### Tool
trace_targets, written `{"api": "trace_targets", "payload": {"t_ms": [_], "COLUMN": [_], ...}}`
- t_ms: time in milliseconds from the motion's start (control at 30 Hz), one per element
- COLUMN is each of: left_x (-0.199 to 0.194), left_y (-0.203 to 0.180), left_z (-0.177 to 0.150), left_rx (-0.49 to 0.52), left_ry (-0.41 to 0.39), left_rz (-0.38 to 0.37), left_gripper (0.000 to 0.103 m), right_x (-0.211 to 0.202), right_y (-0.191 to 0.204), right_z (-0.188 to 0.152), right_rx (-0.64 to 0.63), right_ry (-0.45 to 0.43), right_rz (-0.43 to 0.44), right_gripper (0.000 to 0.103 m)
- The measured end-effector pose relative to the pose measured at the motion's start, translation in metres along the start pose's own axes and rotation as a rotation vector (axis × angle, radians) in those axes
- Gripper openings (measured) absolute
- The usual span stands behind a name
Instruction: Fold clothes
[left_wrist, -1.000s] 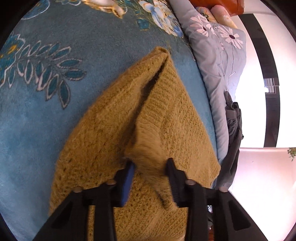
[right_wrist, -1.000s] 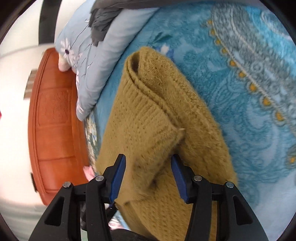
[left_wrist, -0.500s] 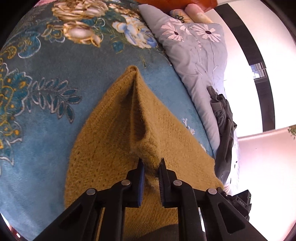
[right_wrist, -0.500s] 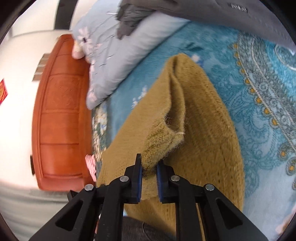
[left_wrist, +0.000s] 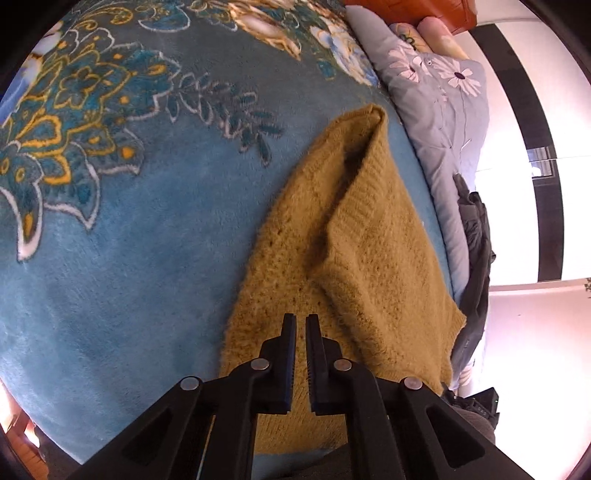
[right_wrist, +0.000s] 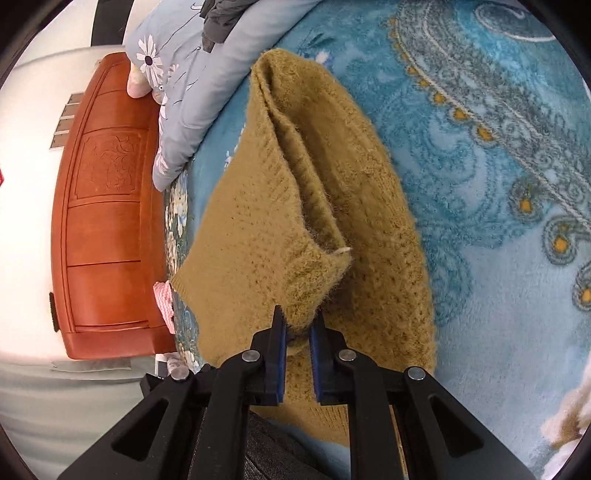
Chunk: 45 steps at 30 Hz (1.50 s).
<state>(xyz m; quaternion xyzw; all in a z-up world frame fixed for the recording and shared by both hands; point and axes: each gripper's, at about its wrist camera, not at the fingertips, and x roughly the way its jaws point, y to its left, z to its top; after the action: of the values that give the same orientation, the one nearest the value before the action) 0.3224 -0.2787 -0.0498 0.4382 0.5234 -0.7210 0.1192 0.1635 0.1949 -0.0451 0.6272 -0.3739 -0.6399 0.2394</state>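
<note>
A mustard yellow knit sweater (left_wrist: 362, 258) lies on a blue patterned bedspread (left_wrist: 129, 229), with one part folded over the rest. My left gripper (left_wrist: 300, 321) hovers at the sweater's near edge with its jaws nearly together and nothing visible between them. In the right wrist view the sweater (right_wrist: 258, 229) has a raised fold. My right gripper (right_wrist: 298, 321) is shut on a corner of that fold and holds it up off the lower layer.
A grey-blue flowered pillow (left_wrist: 443, 110) lies past the sweater, with dark grey clothes (left_wrist: 476, 236) on it. An orange wooden headboard (right_wrist: 107, 206) stands at the left of the right wrist view. The bedspread (right_wrist: 498, 184) stretches to the right.
One second ago both grippers were open around sweater folds, then both closed on the knit. Now the left gripper no longer holds the cloth; the right still holds its fold.
</note>
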Motion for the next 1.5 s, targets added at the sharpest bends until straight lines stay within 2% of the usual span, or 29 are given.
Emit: {"api": "trace_targets", "payload": {"t_ms": [167, 300, 367, 433, 467, 533, 633, 733, 933, 1300, 1400, 1467, 1500], "left_x": [-0.011, -0.007, -0.001, 0.007, 0.013, 0.022, 0.042, 0.057, 0.071, 0.087, 0.087, 0.086, 0.086], "left_y": [-0.007, -0.018, -0.023, -0.03, -0.032, -0.035, -0.038, -0.039, -0.048, -0.067, -0.069, -0.068, -0.067], "left_z": [0.016, 0.039, 0.05, 0.062, 0.068, 0.079, 0.095, 0.107, 0.122, 0.131, 0.131, 0.131, 0.131], "left_rx": [0.024, 0.056, 0.077, 0.103, 0.115, 0.134, 0.124, 0.153, 0.253, 0.38, 0.384, 0.369, 0.36], "left_ry": [-0.044, -0.052, -0.056, -0.059, -0.058, -0.056, -0.039, -0.031, -0.031, -0.035, -0.038, -0.037, -0.034], "left_rz": [-0.022, 0.035, 0.077, 0.118, 0.136, 0.172, 0.19, 0.231, 0.25, 0.317, 0.312, 0.277, 0.267], "left_gripper": [0.009, 0.01, 0.017, 0.033, 0.036, 0.043, 0.048, 0.048, 0.052, 0.052, 0.05, 0.037, 0.03], "right_x": [-0.013, -0.033, -0.037, -0.037, -0.035, -0.03, -0.021, -0.012, 0.013, 0.027, 0.026, 0.025, 0.026], "right_y": [0.004, 0.011, 0.013, 0.015, 0.016, 0.016, 0.014, 0.014, 0.026, 0.03, 0.029, 0.028, 0.029], "right_z": [0.009, 0.023, 0.034, 0.047, 0.054, 0.069, 0.093, 0.111, 0.136, 0.149, 0.146, 0.143, 0.142], "right_rx": [-0.031, -0.1, -0.116, -0.127, -0.128, -0.128, -0.124, -0.13, -0.187, -0.216, -0.201, -0.184, -0.182], "right_ry": [-0.028, -0.093, -0.12, -0.151, -0.163, -0.181, -0.192, -0.197, -0.172, -0.174, -0.173, -0.171, -0.172], "right_rz": [-0.002, -0.072, -0.124, -0.161, -0.179, -0.216, -0.269, -0.291, -0.326, -0.309, -0.275, -0.241, -0.232], "right_gripper": [0.015, 0.018, 0.027, 0.033, 0.036, 0.037, 0.037, 0.037, 0.038, 0.038, 0.037, 0.036, 0.03]}}
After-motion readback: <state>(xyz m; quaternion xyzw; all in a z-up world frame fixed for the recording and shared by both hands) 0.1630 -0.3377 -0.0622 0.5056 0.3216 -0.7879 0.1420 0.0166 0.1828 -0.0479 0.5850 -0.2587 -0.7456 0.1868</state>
